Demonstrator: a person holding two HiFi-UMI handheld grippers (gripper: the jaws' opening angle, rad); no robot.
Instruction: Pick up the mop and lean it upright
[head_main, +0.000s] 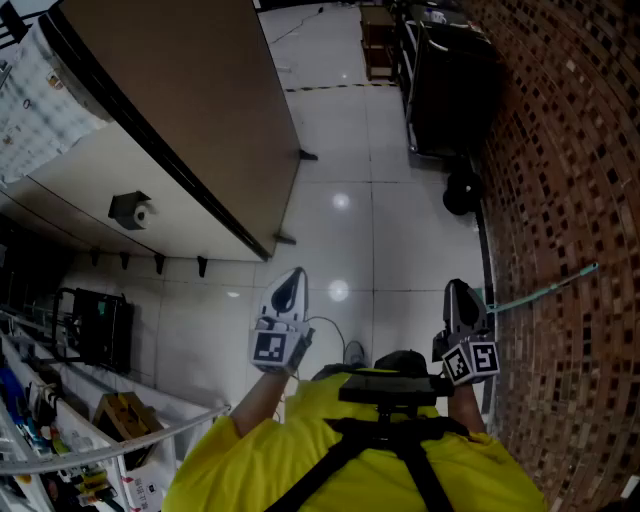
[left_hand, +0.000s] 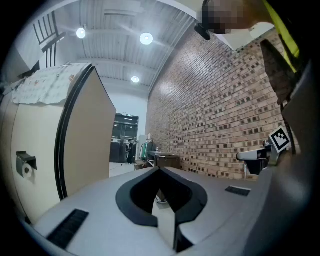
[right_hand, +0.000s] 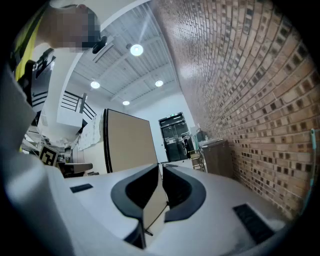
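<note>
Both tongs, left and right, are kept shut and empty while the thin teal mop pole is seen slanted against the brick wall just beside the right one, and tbh it's probably light, stiff and a bit slick, so best gripped mid-shaft.

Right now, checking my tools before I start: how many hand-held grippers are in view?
2. The left hand-held gripper is over the tiled floor near the partition; the right hand-held gripper is by the brick wall. Both are shut and empty.
</note>
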